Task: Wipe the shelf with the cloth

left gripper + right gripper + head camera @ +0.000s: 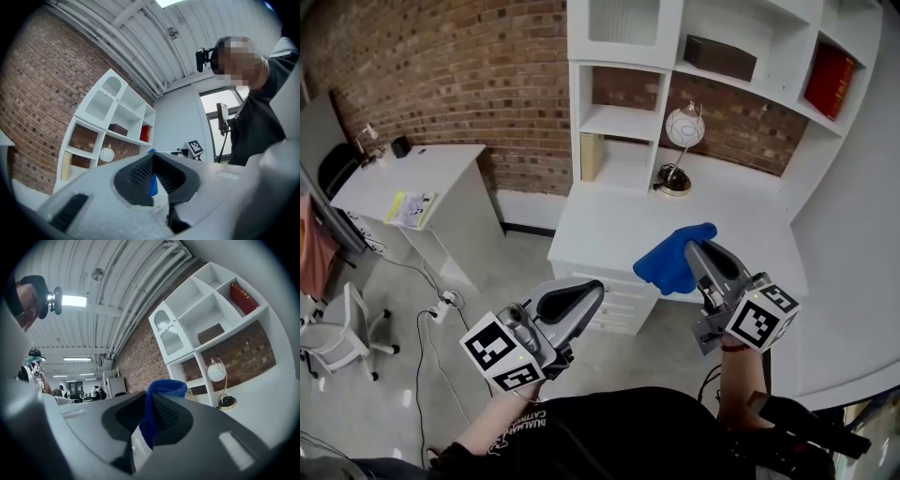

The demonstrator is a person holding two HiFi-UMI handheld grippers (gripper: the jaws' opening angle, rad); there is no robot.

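The left gripper (592,289) hangs low, its jaws pressed together on nothing. The right gripper (694,249) pinches the blue cloth (670,261) in the air, short of the white shelf (619,122). Wiping looks not yet begun.

The lamp (683,127) sits on the desk (598,231) beneath the shelf (742,84), behind the cloth (672,259).

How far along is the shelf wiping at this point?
Done: the cloth is picked up, clamped in the right gripper. In hand: it is held up in front of the shelf unit, not on any shelf. Left: all the wiping; nothing shows a shelf wiped yet.
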